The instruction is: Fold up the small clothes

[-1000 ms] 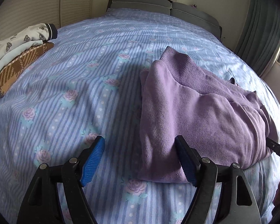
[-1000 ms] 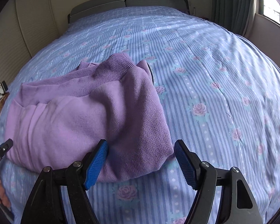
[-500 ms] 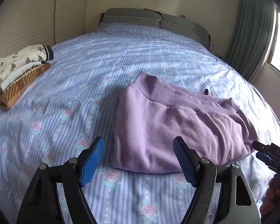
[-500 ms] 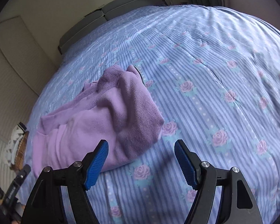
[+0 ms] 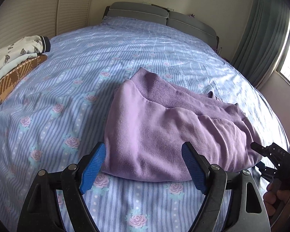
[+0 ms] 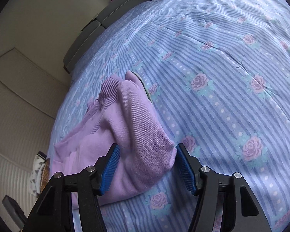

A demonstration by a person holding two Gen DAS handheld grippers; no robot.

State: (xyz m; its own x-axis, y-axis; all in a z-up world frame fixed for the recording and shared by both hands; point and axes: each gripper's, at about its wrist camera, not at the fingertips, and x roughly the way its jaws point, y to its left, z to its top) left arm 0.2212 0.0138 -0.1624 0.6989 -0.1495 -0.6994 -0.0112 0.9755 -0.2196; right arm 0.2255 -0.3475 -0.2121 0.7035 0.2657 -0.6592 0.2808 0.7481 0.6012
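- Well off to the left of the left claw (image 5: 144,166), a stack of folded clothes (image 5: 13,65), a white printed piece on a brown checked one, sits on the blue striped, rose-printed bed cover (image 5: 71,81).
- The left claw stands wide and holds nothing; the near-left corner of the folded lilac knit sweatshirt (image 5: 164,127) lies just ahead, between its blue pads. Half a second ago it hung further back, so it has closed in on the garment.
- The right claw (image 6: 147,166) is wide too, its pads now bracketing the sweatshirt's near-right corner (image 6: 137,147); whether they touch the cloth I cannot tell. A moment ago that corner lay ahead and to its left.
- Both claws have come in on the near edge, which suggests a two-corner pick-up for the next fold or to carry it to the stack.
- To the right of the left claw, the other tool's black body reads "DAS"; no other writing is legible.
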